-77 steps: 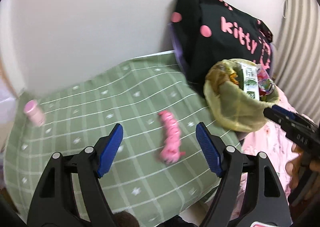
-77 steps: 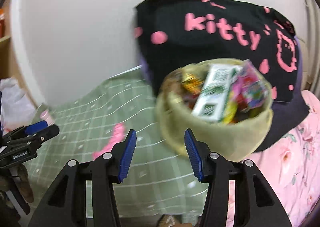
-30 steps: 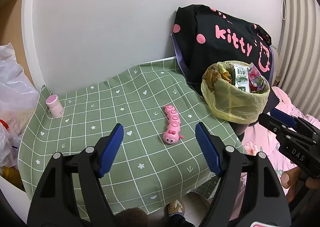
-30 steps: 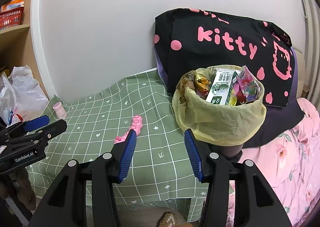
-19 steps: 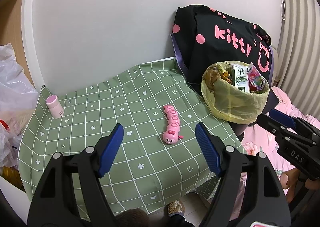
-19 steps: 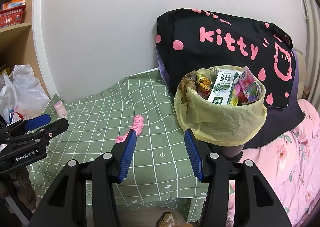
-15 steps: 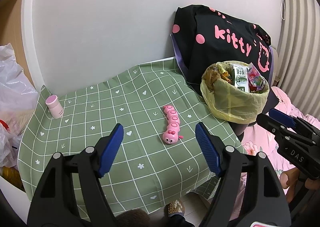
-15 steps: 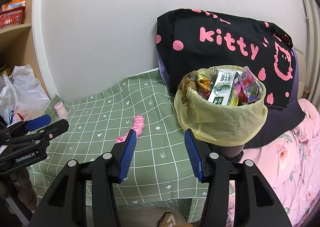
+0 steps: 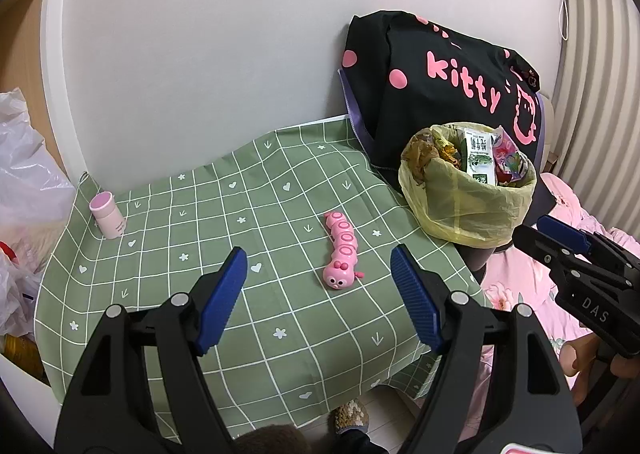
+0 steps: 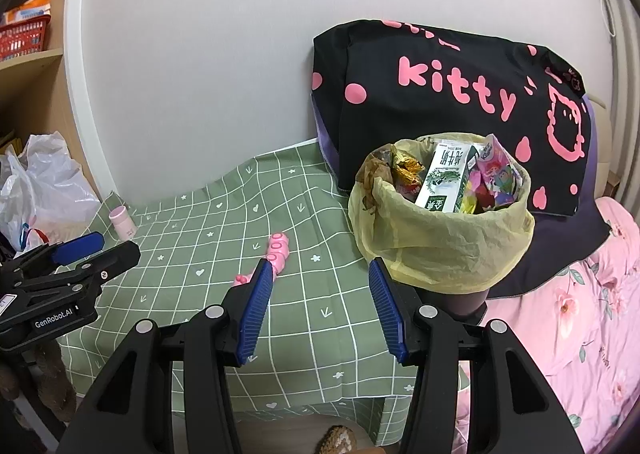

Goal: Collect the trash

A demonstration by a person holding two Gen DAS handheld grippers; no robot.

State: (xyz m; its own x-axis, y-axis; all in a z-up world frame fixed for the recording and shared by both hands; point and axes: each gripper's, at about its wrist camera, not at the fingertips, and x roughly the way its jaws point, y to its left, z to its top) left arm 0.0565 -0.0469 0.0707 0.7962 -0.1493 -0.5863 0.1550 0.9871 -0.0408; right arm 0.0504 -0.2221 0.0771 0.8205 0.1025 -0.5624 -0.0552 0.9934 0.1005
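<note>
A dark bin lined with a yellow bag (image 9: 468,206) (image 10: 444,250) stands by the table's right edge, full of wrappers and a green-and-white milk carton (image 10: 444,178). My left gripper (image 9: 320,270) is open and empty above the front of the green checked tablecloth (image 9: 200,238). My right gripper (image 10: 318,286) is open and empty, just left of the bin and in front of it. A pink caterpillar toy (image 9: 340,254) (image 10: 276,250) lies on the cloth between them.
A small pink bottle (image 9: 106,214) (image 10: 122,222) stands at the table's far left corner. A black "kitty" pillow (image 10: 452,102) leans on the wall behind the bin. White plastic bags (image 10: 44,182) sit at left, pink floral bedding (image 10: 580,314) at right.
Both grippers pulled back from the bin and table over the first seconds, then held nearly still. The bin stands in place.
</note>
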